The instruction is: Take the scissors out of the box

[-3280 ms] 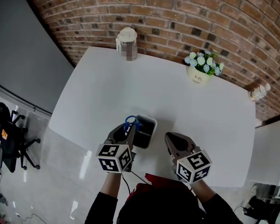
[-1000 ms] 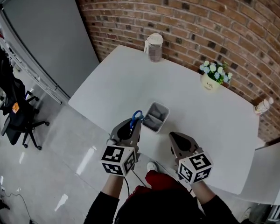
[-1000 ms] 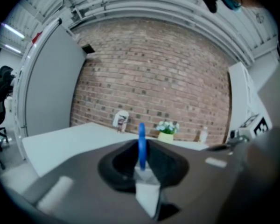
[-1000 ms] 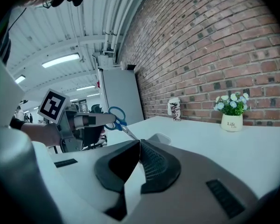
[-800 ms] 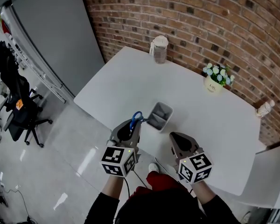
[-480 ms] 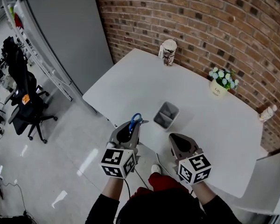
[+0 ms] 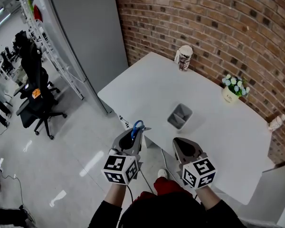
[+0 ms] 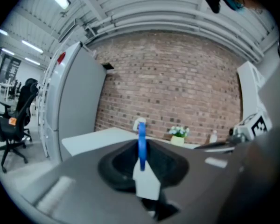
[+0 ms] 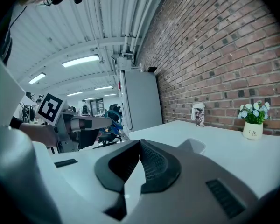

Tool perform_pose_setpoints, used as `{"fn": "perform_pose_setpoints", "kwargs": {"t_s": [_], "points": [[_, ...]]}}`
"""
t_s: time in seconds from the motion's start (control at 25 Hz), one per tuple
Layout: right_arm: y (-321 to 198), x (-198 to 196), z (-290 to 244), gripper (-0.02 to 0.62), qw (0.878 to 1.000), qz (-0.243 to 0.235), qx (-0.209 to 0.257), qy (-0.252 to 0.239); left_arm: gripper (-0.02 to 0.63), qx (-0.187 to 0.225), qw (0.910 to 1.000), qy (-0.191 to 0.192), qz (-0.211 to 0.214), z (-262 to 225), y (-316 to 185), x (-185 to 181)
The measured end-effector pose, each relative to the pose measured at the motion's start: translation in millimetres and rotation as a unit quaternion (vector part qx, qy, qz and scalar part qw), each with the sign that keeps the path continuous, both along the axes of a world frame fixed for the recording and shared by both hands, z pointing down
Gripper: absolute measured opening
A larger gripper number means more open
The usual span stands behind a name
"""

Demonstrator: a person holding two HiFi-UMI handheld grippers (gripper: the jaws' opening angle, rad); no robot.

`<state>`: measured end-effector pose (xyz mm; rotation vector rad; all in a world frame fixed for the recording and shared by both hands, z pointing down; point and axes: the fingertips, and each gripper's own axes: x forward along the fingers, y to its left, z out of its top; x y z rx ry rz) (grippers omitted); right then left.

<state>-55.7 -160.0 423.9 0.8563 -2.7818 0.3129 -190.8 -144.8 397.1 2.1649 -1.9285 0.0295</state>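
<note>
My left gripper (image 7: 135,132) is shut on the blue-handled scissors (image 7: 137,126). It holds them in the air over the floor, short of the white table's (image 7: 147,87) near edge. In the left gripper view the blue handle ring (image 8: 142,143) stands upright between the jaws of that gripper (image 8: 142,161). The grey box (image 7: 179,116) stands on the table, ahead and to the right of both grippers. My right gripper (image 7: 177,143) hangs beside the left one, shut with nothing in it (image 9: 139,146). Its own view shows the box (image 9: 192,146) and the scissors (image 9: 113,120).
A lidded cup (image 7: 183,58), a pot of flowers (image 7: 233,91) and a small bottle (image 7: 277,122) stand along the table's far side by the brick wall. A grey cabinet (image 7: 85,37) rises to the left. An office chair (image 7: 38,99) stands on the shiny floor.
Both grippers and the head view have drawn back from the table. The box now lies farther ahead. The left gripper still holds the scissors and the right stays shut.
</note>
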Motion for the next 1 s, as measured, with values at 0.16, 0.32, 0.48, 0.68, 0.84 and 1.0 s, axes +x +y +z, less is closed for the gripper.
{"fn": "perform_pose_setpoints", "kwargs": {"t_s": [0.16,0.32,0.48,0.68,0.84,1.0], "points": [[14.2,-10.3,-1.1,0.009,1.0,-0.016,0.003,-0.004,0.048,-0.003,0.9998,-0.001,-0.019,2.6,20.9,-11.4],[27.4,-20.0,-1.4,0.008,0.999,-0.033,0.003,-0.006,0.048,-0.005,0.9993,-0.002,-0.038,4.7,41.0,-21.7],[39.8,-28.4,-1.3,0.009,0.999,-0.048,0.004,-0.01,0.048,-0.008,0.9984,-0.004,-0.056,8.0,59.9,-30.4],[54.9,-37.8,-2.6,0.008,0.998,-0.067,0.003,-0.017,0.048,-0.012,0.997,-0.007,-0.076,10.0,82.6,-38.3],[68.7,-46.5,-1.8,0.009,0.996,-0.084,0.007,-0.016,0.048,-0.016,0.9957,-0.007,-0.091,14.1,101.4,-43.6],[80.8,-50.8,-0.4,0.008,0.995,-0.097,0.006,-0.017,0.048,-0.019,0.9942,-0.007,-0.106,17.5,118.8,-46.5]]}}
